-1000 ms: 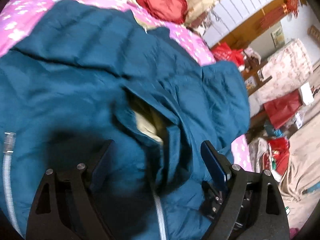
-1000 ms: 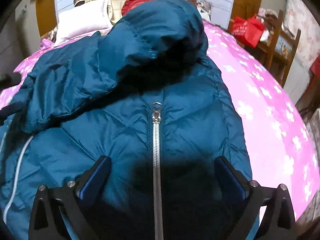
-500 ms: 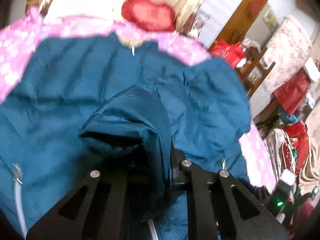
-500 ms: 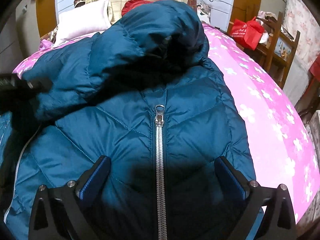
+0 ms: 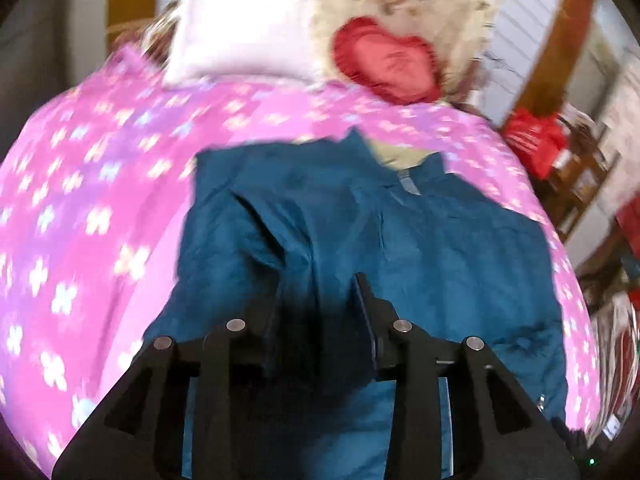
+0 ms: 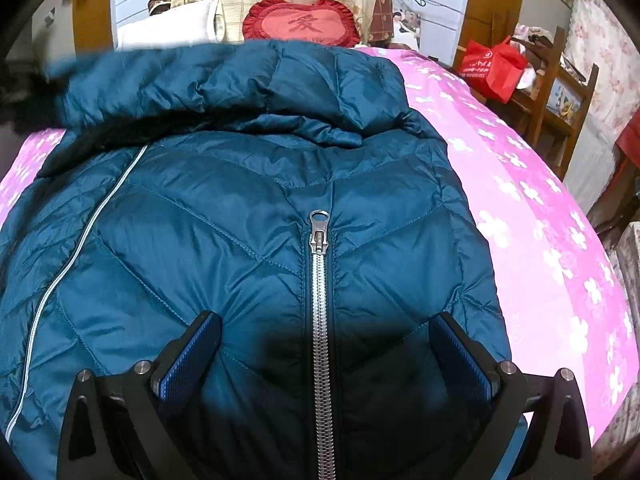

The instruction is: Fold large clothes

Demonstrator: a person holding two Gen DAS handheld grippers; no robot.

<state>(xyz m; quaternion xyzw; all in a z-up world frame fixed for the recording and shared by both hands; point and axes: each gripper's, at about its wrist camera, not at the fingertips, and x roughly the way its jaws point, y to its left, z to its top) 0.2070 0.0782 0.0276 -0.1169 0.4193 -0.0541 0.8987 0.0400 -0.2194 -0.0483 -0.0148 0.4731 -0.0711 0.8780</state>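
Now the left gripper [image 5: 316, 300], clenched on a sleeve fold half a second ago, is opening over the teal jacket [image 6: 280, 220] on the pink bedspread [image 6: 540, 240], so 1 fold looks laid, while the right gripper [image 6: 324, 348] hovers released above the zipper [image 6: 320, 280].

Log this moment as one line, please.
left tool: opening, teal jacket fold between its fingers | right tool: open, over zipper | stage: fold underway on pink bedspread
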